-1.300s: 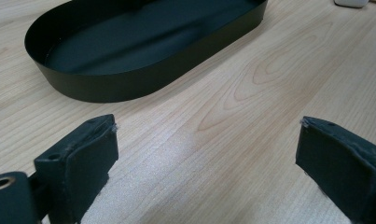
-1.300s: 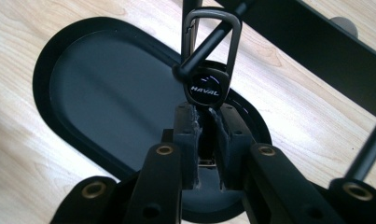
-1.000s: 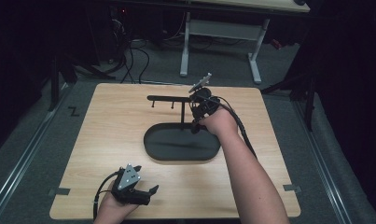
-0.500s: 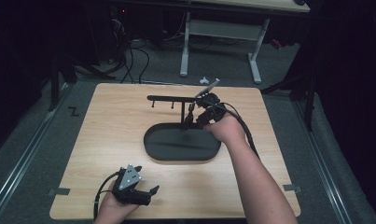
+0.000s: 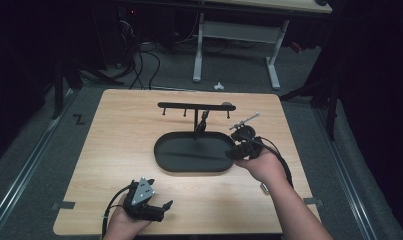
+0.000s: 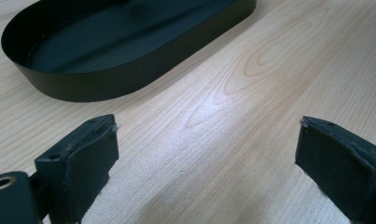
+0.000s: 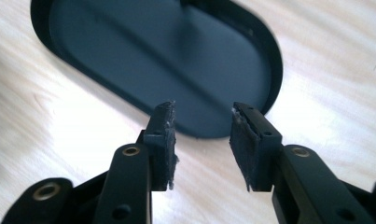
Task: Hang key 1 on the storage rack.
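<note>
Right claw (image 5: pixel 231 153) poised low at the rim of a black oval tray (image 5: pixel 157 150), jaws parted a moderate way and gripping nothing, bare pads (image 7: pixel 163 135) aimed across the tray's (image 7: pixel 275 56) dark floor just ahead. Rising from the tray's far side, beyond and to the left of that claw, a T-shaped stand (image 5: pixel 189 105) with small hooks under its bar, one small dark piece (image 5: pixel 203 123) hanging beside the post, too small to tell what. Left claw (image 5: pixel 164 207) parked well back near the front edge of the wooden table (image 5: pixel 114 140), spread wide and empty, the tray's wall (image 6: pixel 106 86) lying ahead and to its left with open wood between. Likely trouble from here: a jaw tip catching the thin rim on any move forward, shoving tray and stand across the smooth wood, perhaps rocking the stand enough to shake the hanging piece loose from its hook. Also at risk: a reach toward the bar at too low a height, clipping the post rather than clearing it, or closing on the hook instead of the piece, given how small and dark both look against the tray. No steadying hold in place, with the left claw well apart from the tray, so any knock likely to travel straight through the stand. Trailing cable behind the right claw another possible snag, close to the tray's right end.
</note>
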`<control>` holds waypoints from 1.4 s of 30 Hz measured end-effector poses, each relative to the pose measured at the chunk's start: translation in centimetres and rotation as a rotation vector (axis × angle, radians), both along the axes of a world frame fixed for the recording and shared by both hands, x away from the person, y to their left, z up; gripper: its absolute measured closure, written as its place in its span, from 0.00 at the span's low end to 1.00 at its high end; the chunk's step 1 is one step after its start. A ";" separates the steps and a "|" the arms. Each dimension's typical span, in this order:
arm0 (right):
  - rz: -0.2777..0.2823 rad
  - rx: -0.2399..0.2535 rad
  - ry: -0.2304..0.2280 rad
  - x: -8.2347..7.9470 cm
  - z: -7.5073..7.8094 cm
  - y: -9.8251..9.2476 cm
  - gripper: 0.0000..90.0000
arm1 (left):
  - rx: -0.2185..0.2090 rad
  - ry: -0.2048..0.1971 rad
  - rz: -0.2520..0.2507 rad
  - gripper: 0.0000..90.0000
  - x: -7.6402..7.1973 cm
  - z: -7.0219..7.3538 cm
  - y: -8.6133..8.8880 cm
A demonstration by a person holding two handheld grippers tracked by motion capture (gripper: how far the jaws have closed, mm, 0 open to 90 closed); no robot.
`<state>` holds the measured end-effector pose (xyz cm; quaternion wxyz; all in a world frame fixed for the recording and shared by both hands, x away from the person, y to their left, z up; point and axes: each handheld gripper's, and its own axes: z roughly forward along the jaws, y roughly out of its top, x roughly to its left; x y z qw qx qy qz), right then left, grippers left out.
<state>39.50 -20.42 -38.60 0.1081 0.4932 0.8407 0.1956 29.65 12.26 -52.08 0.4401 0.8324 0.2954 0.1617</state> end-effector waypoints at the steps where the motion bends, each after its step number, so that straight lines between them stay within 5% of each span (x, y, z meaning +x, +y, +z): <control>1: 0.000 0.003 -0.001 -0.3 -0.4 -0.3 0.66 | 0.000 0.001 0.000 0.07 0.0 0.0 0.0; 17: -0.036 0.022 0.031 -3.7 -5.9 -4.2 0.61 | 0.009 0.004 -0.003 0.07 -0.1 -0.2 -0.1; 33: -0.084 0.011 0.022 -4.7 -7.3 -7.1 0.52 | 0.021 0.006 -0.002 0.08 -0.1 -0.3 -0.2; 42: -0.162 -0.010 0.014 -3.8 -6.4 -9.8 0.53 | 0.014 0.000 0.004 0.08 -0.2 -0.1 -0.1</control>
